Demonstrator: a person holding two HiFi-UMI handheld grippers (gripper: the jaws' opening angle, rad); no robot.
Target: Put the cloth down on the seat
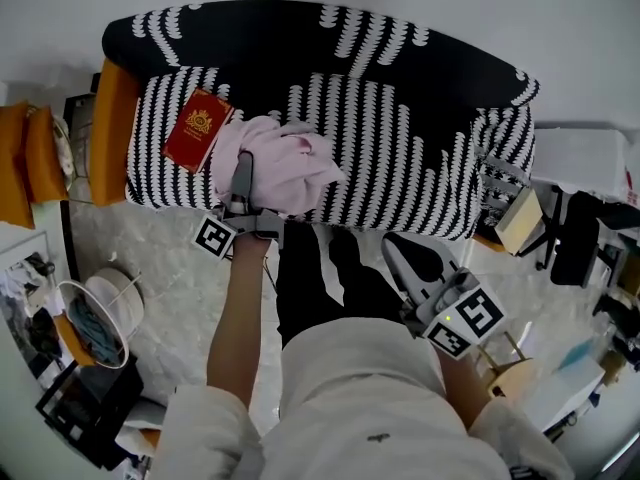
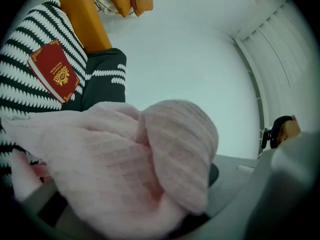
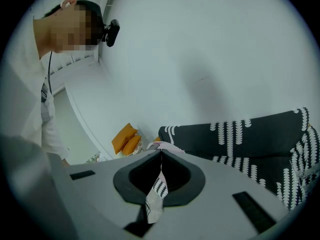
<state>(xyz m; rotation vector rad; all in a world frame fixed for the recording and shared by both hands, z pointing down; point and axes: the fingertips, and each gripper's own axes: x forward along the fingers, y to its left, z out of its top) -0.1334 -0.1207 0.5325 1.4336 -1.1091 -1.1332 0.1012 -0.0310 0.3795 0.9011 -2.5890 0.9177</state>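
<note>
Here, left gripper jaws clamping pink cloth, right gripper jaws closed, red booklet, lettering unreadable

One sofa. One pink cloth. One red book. Two orange cushions side by side. Two grippers: a left gripper and a right gripper. One person.

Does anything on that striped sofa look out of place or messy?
A red booklet lies askew on the sofa seat, an odd spot for it. Beside it, the pink cloth is a crumpled heap, gripped by the left hand-held gripper.
</note>
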